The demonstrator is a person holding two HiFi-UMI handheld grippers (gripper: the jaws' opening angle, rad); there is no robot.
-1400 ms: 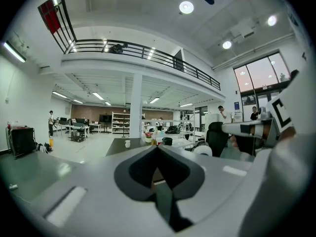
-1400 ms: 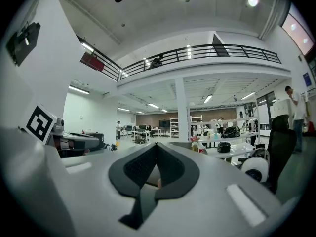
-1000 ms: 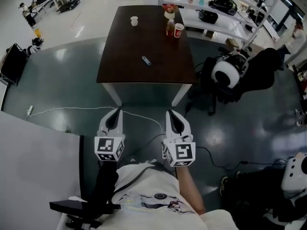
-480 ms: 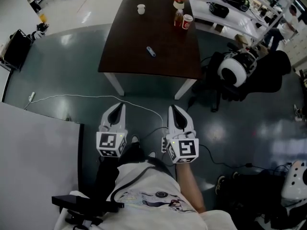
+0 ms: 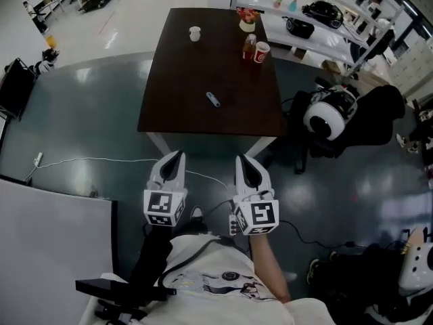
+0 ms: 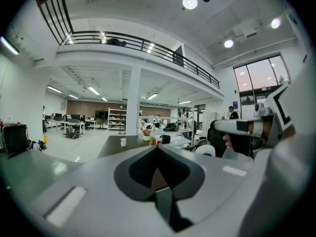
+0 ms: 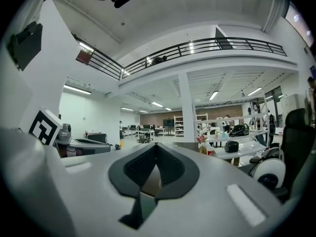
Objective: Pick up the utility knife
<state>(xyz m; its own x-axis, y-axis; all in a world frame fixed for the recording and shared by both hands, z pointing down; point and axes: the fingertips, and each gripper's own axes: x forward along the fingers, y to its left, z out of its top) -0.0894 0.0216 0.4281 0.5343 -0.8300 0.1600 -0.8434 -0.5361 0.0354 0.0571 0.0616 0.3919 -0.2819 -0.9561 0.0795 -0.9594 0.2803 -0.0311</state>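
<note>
Dark table [image 5: 176, 80] stands on glossy grey floor ahead of left gripper [image 5: 174, 158] and right gripper [image 5: 243, 161], both clenched, empty. Knife [image 5: 213, 99] lies mid-table, well beyond them; cup [image 5: 195, 34] and can [image 5: 261, 52] farther. Cable [image 5: 101, 160] crosses between.

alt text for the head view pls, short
A small utility knife lies untouched on a dark table, with a white cup, bottle and red cup at its far end. Left claw and right claw, both shut and empty, hover short of its near edge.
</note>
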